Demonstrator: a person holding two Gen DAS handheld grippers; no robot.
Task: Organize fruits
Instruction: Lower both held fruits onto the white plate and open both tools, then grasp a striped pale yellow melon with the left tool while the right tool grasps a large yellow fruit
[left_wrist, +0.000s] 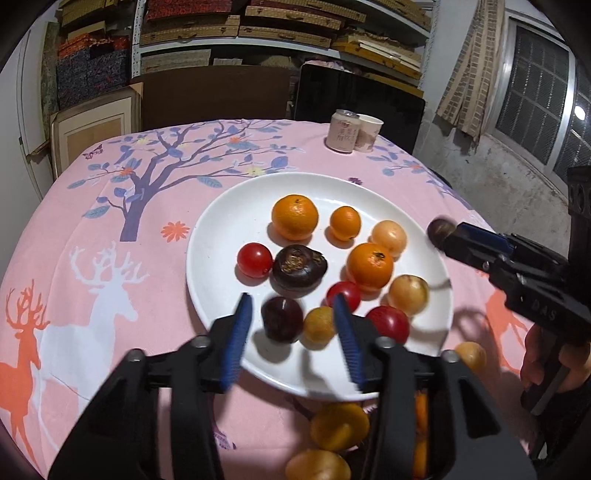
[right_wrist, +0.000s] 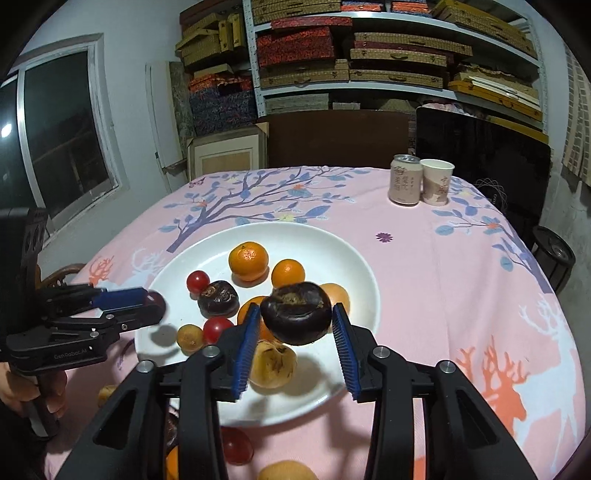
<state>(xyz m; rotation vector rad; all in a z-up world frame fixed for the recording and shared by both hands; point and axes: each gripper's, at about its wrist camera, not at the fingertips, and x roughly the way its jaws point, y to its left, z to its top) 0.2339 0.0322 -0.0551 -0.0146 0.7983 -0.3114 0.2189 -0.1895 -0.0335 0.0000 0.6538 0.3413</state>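
Plate (left_wrist: 210, 236): white, mid-worktop, already loaded with oranges, tomatoes, yellow fruit. It looks like the collecting point.
Right gripper (right_wrist: 295, 325): jaws spread, a dark chestnut (right_wrist: 297, 314) between the pads, seemingly clear of both; a drop onto the plate, I'd say.
Left gripper (left_wrist: 291, 314): jaws spread too, a dark plum (left_wrist: 282, 319) between them over the plate's near edge, not pinched.
Pose: both tilt down towards the plate, a hand (right_wrist: 22, 391) on the left handle.
Strays: more fruit (left_wrist: 340, 426) waits on the cloth (left_wrist: 92, 221), nearer than the plate.
Can (right_wrist: 404, 180) and cup (right_wrist: 437, 181): far back, well apart.

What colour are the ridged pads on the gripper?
Blue pads, clearest in the right wrist view.
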